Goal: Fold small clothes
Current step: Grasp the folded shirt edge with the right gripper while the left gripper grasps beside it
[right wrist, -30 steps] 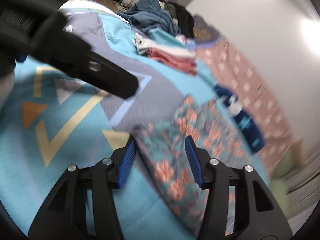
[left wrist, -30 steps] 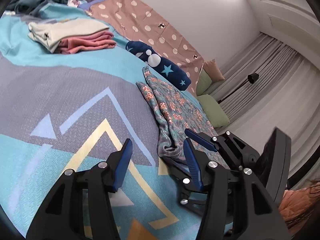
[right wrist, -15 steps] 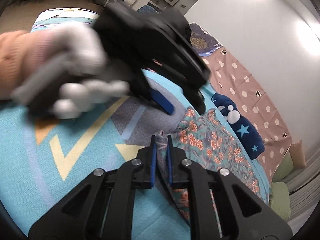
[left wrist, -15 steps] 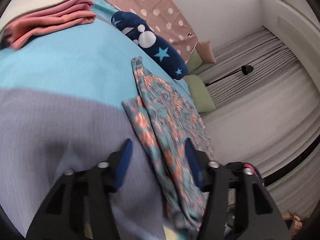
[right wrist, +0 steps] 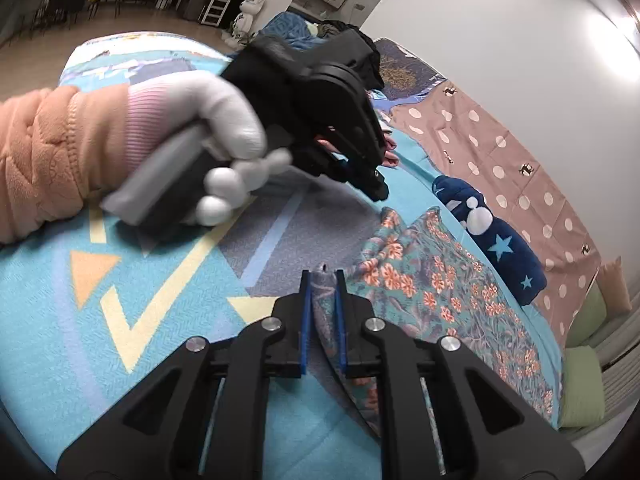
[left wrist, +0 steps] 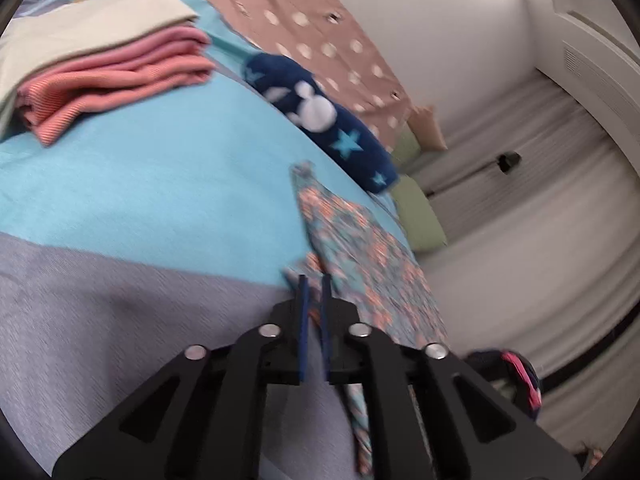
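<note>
The floral garment point(right wrist: 452, 292) is looking like thin matt cloth, the bedspread point(right wrist: 168, 312) a coarser weave; the gripper point(right wrist: 322, 280) at 6 o'clock is showing matt plastic, shiny screws.

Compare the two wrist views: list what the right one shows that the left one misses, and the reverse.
Right wrist only: the gloved left hand holding the left gripper, a white figurine, a ladder-like rack. Left wrist only: grey curtains, a floor lamp, the door. Both: the floral garment pinched at an edge by each gripper, the navy star cloth, the polka-dot fabric, the patterned bedspread.
</note>
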`<action>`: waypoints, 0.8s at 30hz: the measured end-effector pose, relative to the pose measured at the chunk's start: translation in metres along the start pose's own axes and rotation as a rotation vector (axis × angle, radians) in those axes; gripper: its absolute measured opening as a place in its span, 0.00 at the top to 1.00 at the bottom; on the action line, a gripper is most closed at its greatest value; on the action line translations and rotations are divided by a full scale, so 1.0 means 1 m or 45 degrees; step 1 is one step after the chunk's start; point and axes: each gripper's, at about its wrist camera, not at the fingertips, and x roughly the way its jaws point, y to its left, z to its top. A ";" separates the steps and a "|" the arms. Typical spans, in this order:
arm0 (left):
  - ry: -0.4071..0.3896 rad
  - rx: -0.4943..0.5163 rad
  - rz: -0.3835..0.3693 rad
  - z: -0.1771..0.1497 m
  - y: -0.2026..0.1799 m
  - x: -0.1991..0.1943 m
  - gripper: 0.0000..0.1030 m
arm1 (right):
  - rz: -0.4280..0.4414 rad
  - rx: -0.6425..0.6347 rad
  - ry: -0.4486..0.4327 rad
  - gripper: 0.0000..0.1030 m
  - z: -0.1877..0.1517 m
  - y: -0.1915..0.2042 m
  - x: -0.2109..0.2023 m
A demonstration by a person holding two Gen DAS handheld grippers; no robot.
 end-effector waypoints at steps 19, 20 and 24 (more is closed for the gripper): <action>0.141 0.189 0.088 0.002 -0.037 0.067 0.41 | -0.028 0.068 0.193 0.55 -0.021 -0.014 0.005; 0.137 0.192 0.086 0.002 -0.037 0.066 0.41 | -0.032 0.083 0.194 0.55 -0.019 -0.015 0.008; 0.122 0.175 0.060 0.002 -0.033 0.064 0.43 | -0.037 0.098 0.191 0.55 -0.018 -0.014 0.012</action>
